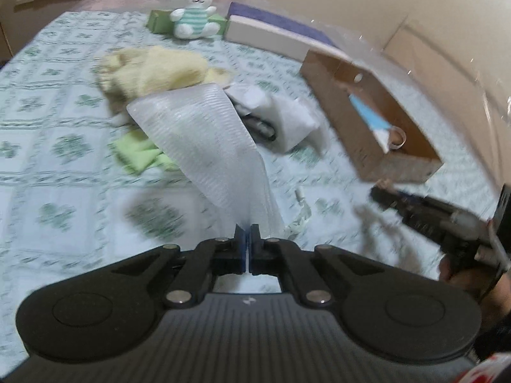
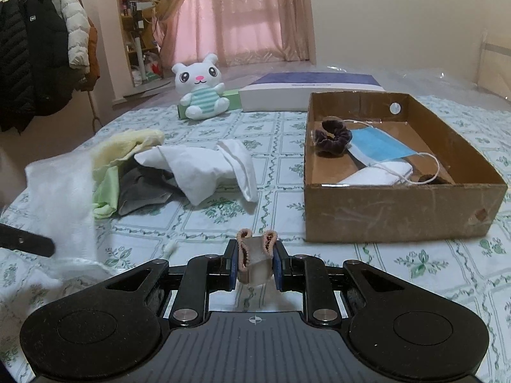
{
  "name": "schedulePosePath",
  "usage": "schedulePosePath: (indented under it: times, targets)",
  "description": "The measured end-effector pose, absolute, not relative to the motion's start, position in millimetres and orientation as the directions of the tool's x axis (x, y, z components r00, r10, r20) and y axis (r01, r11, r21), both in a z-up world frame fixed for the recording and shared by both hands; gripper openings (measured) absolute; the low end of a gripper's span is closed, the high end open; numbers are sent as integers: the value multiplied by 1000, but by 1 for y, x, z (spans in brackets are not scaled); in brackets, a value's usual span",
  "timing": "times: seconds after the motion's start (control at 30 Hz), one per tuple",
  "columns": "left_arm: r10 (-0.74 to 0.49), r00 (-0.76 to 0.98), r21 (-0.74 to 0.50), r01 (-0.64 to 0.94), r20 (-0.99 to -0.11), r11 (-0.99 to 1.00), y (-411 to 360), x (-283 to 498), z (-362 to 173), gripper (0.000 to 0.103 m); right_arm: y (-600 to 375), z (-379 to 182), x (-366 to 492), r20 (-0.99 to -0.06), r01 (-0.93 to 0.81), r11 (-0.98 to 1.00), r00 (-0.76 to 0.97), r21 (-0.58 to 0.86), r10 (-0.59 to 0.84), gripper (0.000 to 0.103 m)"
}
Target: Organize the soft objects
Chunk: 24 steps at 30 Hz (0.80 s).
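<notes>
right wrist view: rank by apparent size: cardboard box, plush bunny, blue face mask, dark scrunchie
1. cardboard box
2. plush bunny, though it sits farther back, so its real size is understated
3. blue face mask
4. dark scrunchie

Mask is partly covered by the scrunchie; bunny versus mask is close.

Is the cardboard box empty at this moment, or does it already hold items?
Holds items: the cardboard box contains a blue face mask, a dark velvet scrunchie and a folded white cloth.

My bedsheet point(image 2: 281, 159) is pale with a green floral grid. At twelve o'clock sits a white plush rabbit point(image 2: 201, 89) in mint stripes. The brown cardboard box point(image 2: 399, 210) at two o'clock holds a blue mask point(image 2: 377, 148) and what looks like a dark purple scrunchie point(image 2: 332, 137).
</notes>
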<state>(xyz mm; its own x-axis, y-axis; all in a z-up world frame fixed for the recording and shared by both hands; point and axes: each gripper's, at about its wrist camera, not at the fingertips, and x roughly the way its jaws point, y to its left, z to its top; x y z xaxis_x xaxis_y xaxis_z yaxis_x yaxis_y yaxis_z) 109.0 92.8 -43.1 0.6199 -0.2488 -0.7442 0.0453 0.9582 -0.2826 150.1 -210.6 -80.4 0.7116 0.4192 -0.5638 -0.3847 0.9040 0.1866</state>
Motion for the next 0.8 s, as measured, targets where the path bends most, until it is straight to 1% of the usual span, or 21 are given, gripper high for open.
schedulePosePath:
  times: [0.1, 0.23, 0.3, 0.37, 0.4, 0.43, 0.47, 0.5, 0.53, 0.6, 0.7, 0.77, 0.8]
  targets:
    - [-253, 597, -285, 41, -761, 958, 101, 108, -47, 4, -211, -80, 146, -563, -380, 904, 712, 195, 420, 22]
    - [-255, 579, -316, -5, -775, 949, 101, 121, -66, 20, -212, -79, 145, -563, -378, 905, 712, 195, 419, 22]
    - [-257, 572, -336, -35, -779, 941, 100, 127, -76, 26, -215, -78, 145, -562, -374, 907, 715, 193, 415, 22]
    - [-272, 568, -375, -70, -777, 924, 101, 130, -84, 29, -217, -78, 145, -563, -367, 910, 719, 191, 408, 22]
    - [-282, 574, -396, -81, -769, 915, 102, 130, -84, 33, -218, -78, 145, -563, -363, 912, 720, 191, 405, 22]
    - [-296, 579, -418, -86, -760, 904, 103, 131, -84, 40, -219, -78, 144, -564, -360, 913, 721, 192, 402, 22]
    - [-311, 582, -441, -93, -752, 893, 105, 132, -83, 44, -219, -78, 144, -565, -357, 914, 721, 193, 401, 22]
    - [-324, 585, -466, -107, -743, 878, 107, 132, -83, 52, -220, -78, 145, -566, -354, 915, 721, 195, 399, 22]
    - [-329, 587, -482, -120, -739, 868, 109, 133, -84, 57, -220, -79, 145, -567, -351, 915, 721, 198, 399, 22]
    - [-340, 583, -504, -142, -738, 852, 111, 135, -85, 61, -220, -79, 146, -567, -352, 914, 718, 202, 402, 22]
    - [-346, 586, -525, -163, -733, 835, 111, 140, -85, 65, -220, -79, 146, -568, -355, 913, 717, 203, 405, 22]
    - [-350, 588, -537, -175, -729, 825, 111, 145, -86, 64, -220, -80, 147, -569, -353, 914, 717, 202, 403, 22]
    - [-347, 594, -539, -178, -726, 823, 111, 146, -86, 60, -221, -80, 147, -569, -352, 914, 717, 202, 402, 22]
